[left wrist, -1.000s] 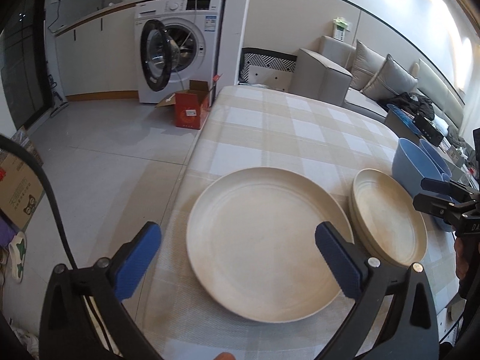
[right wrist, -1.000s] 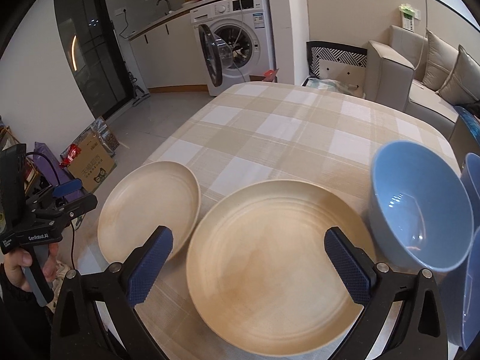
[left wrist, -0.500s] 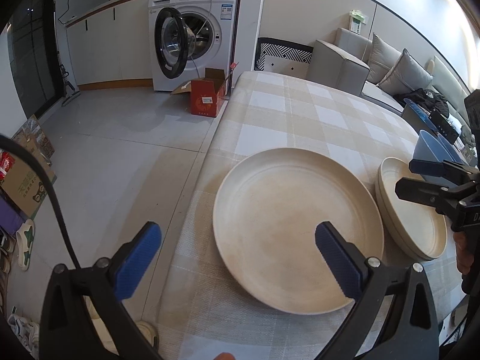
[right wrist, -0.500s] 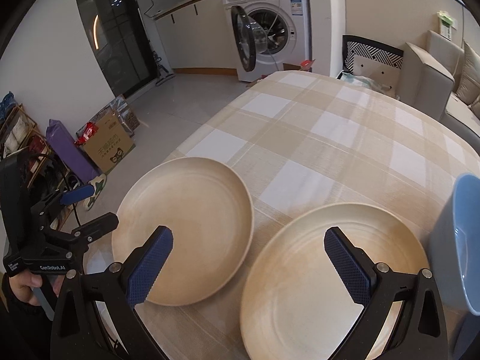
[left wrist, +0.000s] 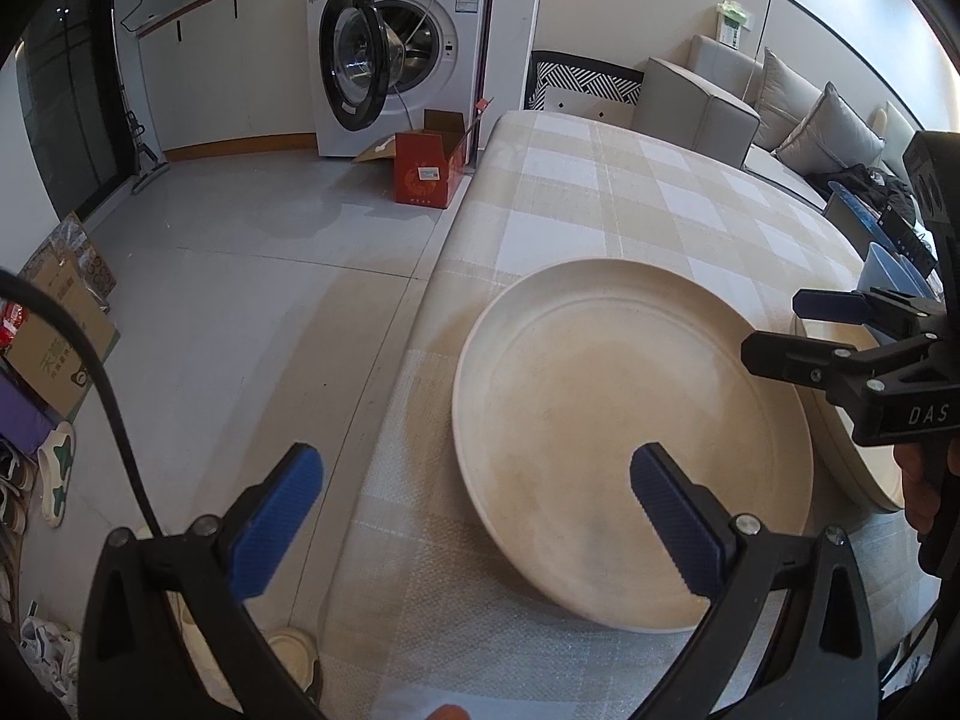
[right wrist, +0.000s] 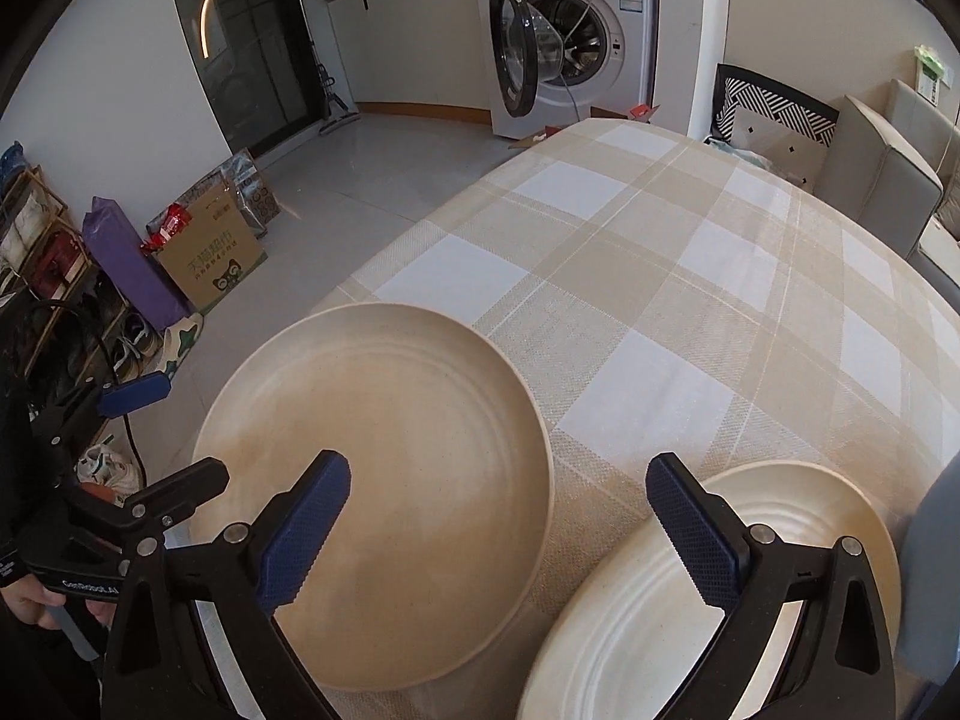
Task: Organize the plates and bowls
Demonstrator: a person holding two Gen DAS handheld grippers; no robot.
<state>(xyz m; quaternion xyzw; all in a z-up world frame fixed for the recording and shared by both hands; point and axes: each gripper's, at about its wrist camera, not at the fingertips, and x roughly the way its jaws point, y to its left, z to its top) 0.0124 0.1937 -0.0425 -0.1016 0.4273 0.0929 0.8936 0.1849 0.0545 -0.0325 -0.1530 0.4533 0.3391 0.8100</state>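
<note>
A large beige plate (left wrist: 624, 438) lies flat near the table's left edge; it also shows in the right wrist view (right wrist: 384, 480). A second stack of beige plates (right wrist: 708, 600) lies to its right, its rim showing in the left wrist view (left wrist: 852, 468). Blue bowls (left wrist: 894, 276) stand further right; one edge shows in the right wrist view (right wrist: 933, 564). My left gripper (left wrist: 474, 516) is open and empty, low at the large plate's near-left rim. My right gripper (right wrist: 498, 528) is open and empty, over the gap between the two plates.
The table (right wrist: 690, 276) has a beige checked cloth; its left edge drops to the floor. On the floor are a red box (left wrist: 429, 168), a washing machine (left wrist: 396, 42) with its door open, cardboard boxes (right wrist: 210, 252) and shoes. A sofa (left wrist: 708, 102) stands beyond.
Both grippers have swung left. The large plate now sits right of centre in the left view; the right view now faces the large plate, with the blue bowl nearly out of frame.
</note>
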